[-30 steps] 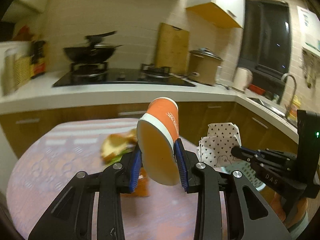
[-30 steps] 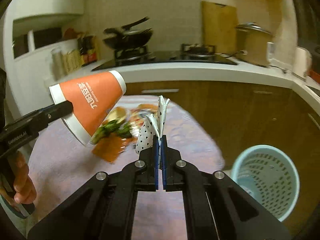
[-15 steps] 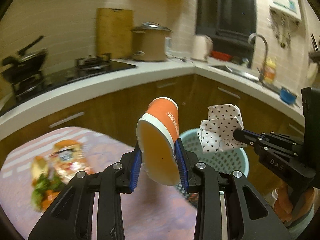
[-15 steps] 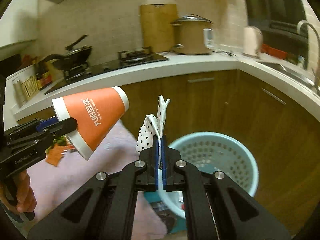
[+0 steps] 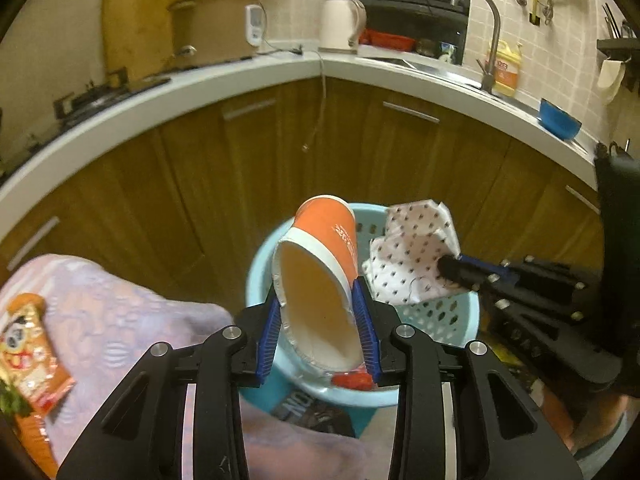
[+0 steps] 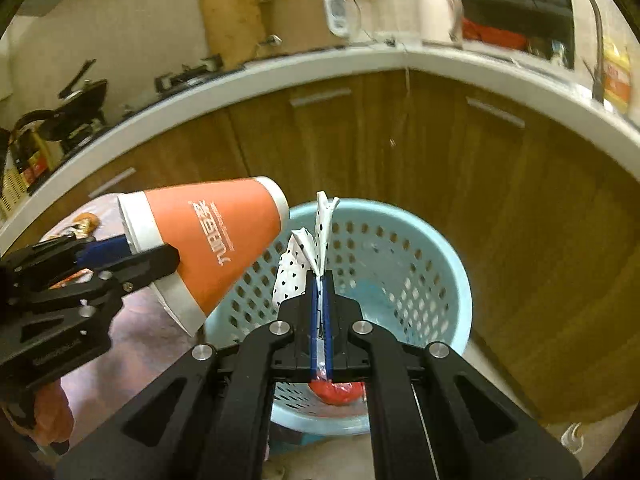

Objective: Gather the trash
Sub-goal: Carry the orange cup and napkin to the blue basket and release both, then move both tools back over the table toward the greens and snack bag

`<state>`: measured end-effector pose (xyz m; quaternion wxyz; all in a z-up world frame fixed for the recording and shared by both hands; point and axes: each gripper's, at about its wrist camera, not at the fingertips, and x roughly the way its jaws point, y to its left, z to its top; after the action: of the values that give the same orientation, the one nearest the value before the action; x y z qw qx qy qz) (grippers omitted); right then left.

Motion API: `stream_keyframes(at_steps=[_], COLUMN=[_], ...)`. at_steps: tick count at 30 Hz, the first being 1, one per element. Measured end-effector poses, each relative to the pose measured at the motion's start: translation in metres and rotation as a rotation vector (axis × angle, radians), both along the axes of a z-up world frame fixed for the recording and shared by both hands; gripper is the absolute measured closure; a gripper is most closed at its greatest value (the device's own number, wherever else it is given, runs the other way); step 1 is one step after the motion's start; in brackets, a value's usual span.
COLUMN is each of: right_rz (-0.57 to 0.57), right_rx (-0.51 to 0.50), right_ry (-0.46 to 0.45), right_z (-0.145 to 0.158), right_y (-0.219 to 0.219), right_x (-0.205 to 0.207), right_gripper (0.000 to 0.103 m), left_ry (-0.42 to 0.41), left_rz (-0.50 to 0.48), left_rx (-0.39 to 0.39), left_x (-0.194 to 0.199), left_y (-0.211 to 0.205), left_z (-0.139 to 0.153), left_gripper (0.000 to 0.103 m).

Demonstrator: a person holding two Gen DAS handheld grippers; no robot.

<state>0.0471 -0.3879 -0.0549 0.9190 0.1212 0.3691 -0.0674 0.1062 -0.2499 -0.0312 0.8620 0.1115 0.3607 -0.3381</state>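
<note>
My left gripper (image 5: 318, 334) is shut on an orange paper cup (image 5: 320, 276) with a white rim, held tilted over the near rim of a light blue perforated basket (image 5: 444, 316). The cup also shows in the right wrist view (image 6: 208, 248), at the basket's left edge. My right gripper (image 6: 319, 308) is shut on a folded white napkin with black hearts (image 6: 308, 252) and holds it above the basket (image 6: 400, 264). The napkin (image 5: 412, 256) and right gripper (image 5: 452, 270) show at the right in the left wrist view. A red item (image 6: 338, 392) lies inside the basket.
A table with a pink cloth (image 5: 120, 312) lies left of the basket, with a snack wrapper (image 5: 28, 352) on it. Wooden cabinets (image 5: 360, 152) and a white countertop (image 5: 400, 68) curve behind. A rice cooker (image 5: 216, 24), kettle (image 5: 342, 22) and sink tap (image 5: 486, 28) stand on it.
Both grippers have swung right, away from the table and its food scraps, and down over the blue basket. The cup and napkin stay gripped.
</note>
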Motion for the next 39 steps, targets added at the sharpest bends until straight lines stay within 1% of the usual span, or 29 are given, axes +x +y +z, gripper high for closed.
stream_keyframes(at_steps=[2, 4, 6, 8, 10, 15, 21, 24, 26, 29, 33, 36, 39], right_rz=[-0.010, -0.016, -0.029, -0.027, -0.030, -0.035, -0.006, 0.032, 0.075, 0.135, 0.229, 0.309, 0.374], right_rx=[0.007, 0.018, 0.023, 0.047, 0.063, 0.062, 0.060, 0.056, 0.052, 0.048, 0.035, 0.012, -0.004], right_ry=[0.025, 0.052, 0.070, 0.086, 0.101, 0.105, 0.078, 0.049, 0.013, -0.020, -0.051, -0.075, -0.084], right_z=[-0.010, -0.019, -0.024, -0.029, -0.034, -0.036, -0.022, -0.009, 0.002, 0.015, 0.032, 0.044, 0.052], right_y=[-0.003, -0.006, -0.009, -0.011, -0.014, -0.013, -0.001, 0.016, 0.033, 0.058, 0.101, 0.140, 0.172], right_x=[0.002, 0.004, 0.007, 0.010, 0.012, 0.011, 0.012, 0.014, 0.015, 0.017, 0.025, 0.032, 0.037], right_gripper=[0.102, 0.102, 0.101, 0.100, 0.100, 0.089, 0.088, 0.086, 0.084, 0.082, 0.082, 0.082, 0.082], left_ry=[0.025, 0.047, 0.058, 0.063, 0.063, 0.076, 0.052, 0.041, 0.030, -0.001, -0.037, -0.042, -0.076], left_rz=[-0.005, -0.005, -0.004, -0.002, 0.003, 0.026, 0.054, 0.082, 0.103, 0.146, 0.216, 0.264, 0.330], left_rx=[-0.007, -0.002, 0.013, 0.030, 0.026, -0.009, -0.032, -0.059, -0.074, -0.105, -0.151, -0.189, -0.201], left_x=[0.005, 0.010, 0.013, 0.015, 0.018, 0.026, 0.020, 0.019, 0.017, 0.009, -0.001, -0.006, -0.012], left_y=[-0.004, -0.007, -0.008, -0.009, -0.006, 0.003, 0.025, 0.044, 0.059, 0.091, 0.137, 0.173, 0.208], left_z=[-0.008, -0.017, -0.023, -0.027, -0.027, -0.020, -0.008, 0.003, 0.011, 0.027, 0.044, 0.053, 0.060], left_gripper=[0.067, 0.057, 0.055, 0.049, 0.042, 0.039, 0.039, 0.039, 0.039, 0.039, 0.037, 0.037, 0.037])
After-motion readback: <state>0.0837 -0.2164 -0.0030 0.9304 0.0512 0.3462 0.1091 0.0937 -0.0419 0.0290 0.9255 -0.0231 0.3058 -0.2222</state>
